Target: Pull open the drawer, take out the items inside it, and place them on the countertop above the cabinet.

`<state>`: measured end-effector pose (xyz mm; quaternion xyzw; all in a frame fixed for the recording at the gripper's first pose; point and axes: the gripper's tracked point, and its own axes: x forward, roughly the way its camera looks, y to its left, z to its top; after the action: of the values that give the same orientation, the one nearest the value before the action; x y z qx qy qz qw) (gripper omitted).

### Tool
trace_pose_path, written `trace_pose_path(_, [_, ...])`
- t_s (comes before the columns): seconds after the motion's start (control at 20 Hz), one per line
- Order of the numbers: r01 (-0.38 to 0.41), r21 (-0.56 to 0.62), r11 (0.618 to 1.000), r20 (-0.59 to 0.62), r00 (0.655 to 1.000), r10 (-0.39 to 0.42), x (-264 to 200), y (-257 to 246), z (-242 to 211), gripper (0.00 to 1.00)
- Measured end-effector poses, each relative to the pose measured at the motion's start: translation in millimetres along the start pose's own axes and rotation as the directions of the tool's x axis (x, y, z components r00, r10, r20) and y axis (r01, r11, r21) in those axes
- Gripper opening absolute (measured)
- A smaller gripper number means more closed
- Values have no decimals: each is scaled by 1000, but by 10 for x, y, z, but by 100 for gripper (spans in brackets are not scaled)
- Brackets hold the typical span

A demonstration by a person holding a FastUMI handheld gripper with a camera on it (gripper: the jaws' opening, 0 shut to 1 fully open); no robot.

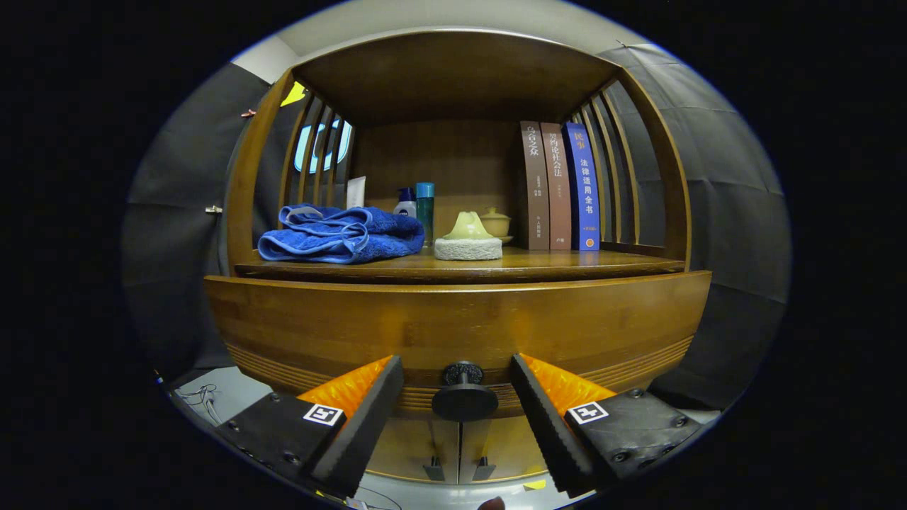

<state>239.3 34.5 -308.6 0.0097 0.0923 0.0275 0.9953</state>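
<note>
Your claw (458,397) is spread wide, its two fingers standing either side of the round dark knob (464,397) on the drawer (453,326) front, with clear gaps on both sides and nothing gripped. The drawer front sits just below the counter (567,263) edge; from this low angle you cannot tell whether it is fully shut or slightly out, and its inside is hidden, so whatever it holds cannot be seen. On the counter above the cabinet lie a folded blue towel (340,235), a pale sponge (468,248) with a yellowish piece on top, a small lidded cup (495,222), two bottles (418,202) and three upright books (560,185). Any of these might have come from the drawer or simply belong there; this scene fits both a drawer waiting to be pulled and one already emptied and pushed back. What is settled: the knob lies between your fingers, unclamped.
</note>
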Motion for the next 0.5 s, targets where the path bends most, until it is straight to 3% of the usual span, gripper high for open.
trace_pose_path(0.5, [19,-28,999,-1,1000,-19,231,23,-25,100])
